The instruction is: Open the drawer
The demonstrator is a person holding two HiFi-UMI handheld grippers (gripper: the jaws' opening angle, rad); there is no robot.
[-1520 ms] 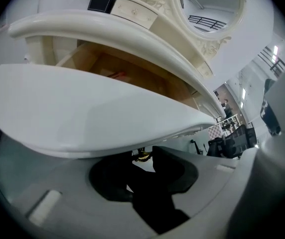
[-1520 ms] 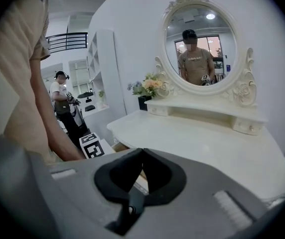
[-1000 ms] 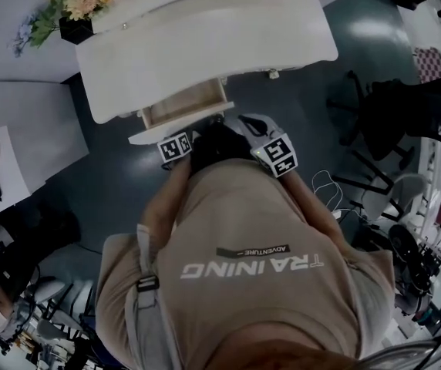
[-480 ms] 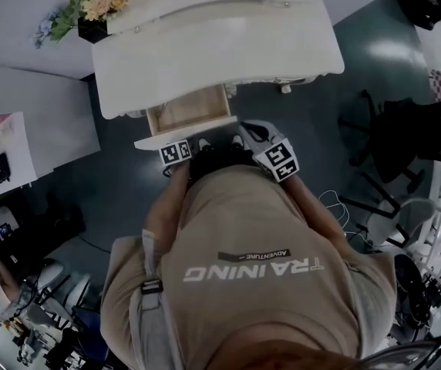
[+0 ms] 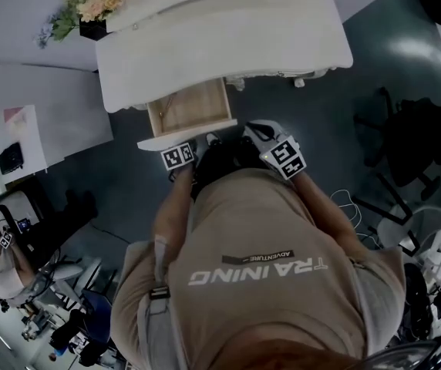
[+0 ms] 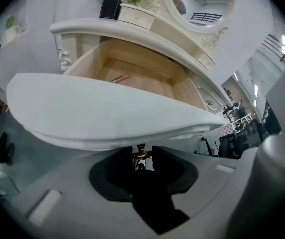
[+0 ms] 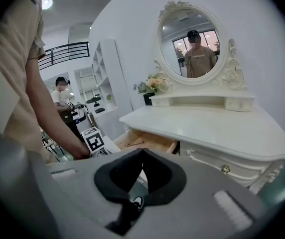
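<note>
The left gripper (image 6: 141, 159) has its jaws closed on the small brass knob (image 6: 141, 154) at the white front of the drawer (image 6: 132, 78) — which stands pulled out from the white dressing table (image 5: 228, 29), wooden inside showing — while the right gripper (image 7: 142, 158) hangs nearby, jaws together on nothing.

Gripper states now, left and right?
Left gripper: shut on the drawer knob.
Right gripper: shut, nothing between its jaws.
</note>
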